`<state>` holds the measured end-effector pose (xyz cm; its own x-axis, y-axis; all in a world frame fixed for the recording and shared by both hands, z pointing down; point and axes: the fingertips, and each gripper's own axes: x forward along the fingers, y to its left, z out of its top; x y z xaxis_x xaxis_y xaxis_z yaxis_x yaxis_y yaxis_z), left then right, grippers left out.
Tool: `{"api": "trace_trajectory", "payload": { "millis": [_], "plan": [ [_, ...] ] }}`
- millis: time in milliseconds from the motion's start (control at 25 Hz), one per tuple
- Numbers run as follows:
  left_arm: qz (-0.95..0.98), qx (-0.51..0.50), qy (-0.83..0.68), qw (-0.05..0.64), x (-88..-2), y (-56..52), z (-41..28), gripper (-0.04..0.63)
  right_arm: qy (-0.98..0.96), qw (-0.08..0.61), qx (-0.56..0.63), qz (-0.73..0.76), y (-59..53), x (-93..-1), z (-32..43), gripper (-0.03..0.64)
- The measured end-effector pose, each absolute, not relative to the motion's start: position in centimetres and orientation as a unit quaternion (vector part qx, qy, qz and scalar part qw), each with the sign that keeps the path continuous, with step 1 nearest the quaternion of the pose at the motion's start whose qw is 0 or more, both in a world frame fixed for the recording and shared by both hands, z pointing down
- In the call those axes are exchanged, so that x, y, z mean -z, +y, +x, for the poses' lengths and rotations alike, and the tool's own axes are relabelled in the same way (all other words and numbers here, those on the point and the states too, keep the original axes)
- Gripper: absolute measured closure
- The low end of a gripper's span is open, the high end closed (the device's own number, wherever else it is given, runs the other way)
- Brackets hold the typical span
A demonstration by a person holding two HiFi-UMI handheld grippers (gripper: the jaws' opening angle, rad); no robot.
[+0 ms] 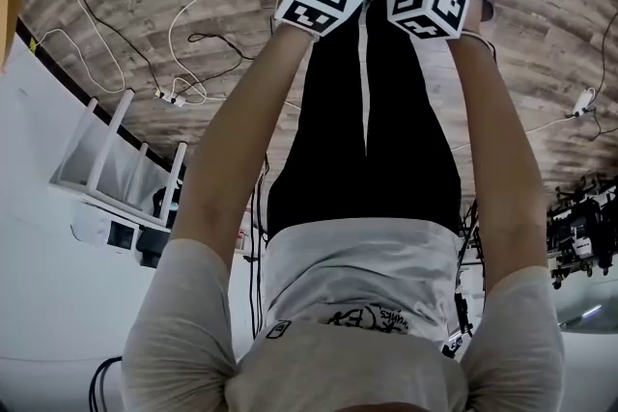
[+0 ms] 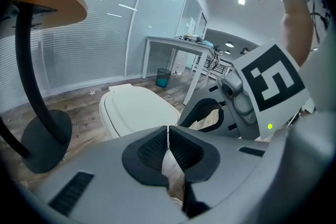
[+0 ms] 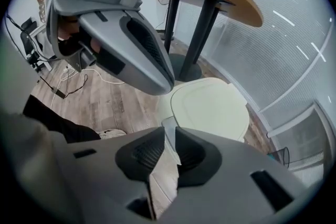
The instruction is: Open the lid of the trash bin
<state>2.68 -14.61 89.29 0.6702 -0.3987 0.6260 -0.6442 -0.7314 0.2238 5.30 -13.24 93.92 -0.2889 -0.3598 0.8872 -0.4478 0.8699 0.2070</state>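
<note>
Ahead of both grippers, low down, the trash bin stands with its lid shut. The right gripper, jaws a slit apart, seems nearer than the left gripper, whose jaws are together. Both are empty.

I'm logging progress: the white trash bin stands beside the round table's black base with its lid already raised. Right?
Not quite. The trash bin does stand beside the table's black base, but its lid lies flat and shut, as the right gripper view shows.
</note>
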Motion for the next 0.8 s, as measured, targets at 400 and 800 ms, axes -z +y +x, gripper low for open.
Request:
{"api": "trace_trajectory", "payload": {
  "millis": [400, 800],
  "plan": [
    [0.876, -0.316, -0.284, 0.23, -91.9, -14.3, 2.0, 0.569, -0.785, 0.583, -0.035, 0.208, -12.6, -97.7, 5.0, 0.534],
    [0.874, -0.332, -0.278, 0.221, -91.9, -14.2, 1.5, 0.569, -0.777, 0.588, -0.077, 0.21, -12.1, -98.1, 4.6, 0.486]
  ]
}}
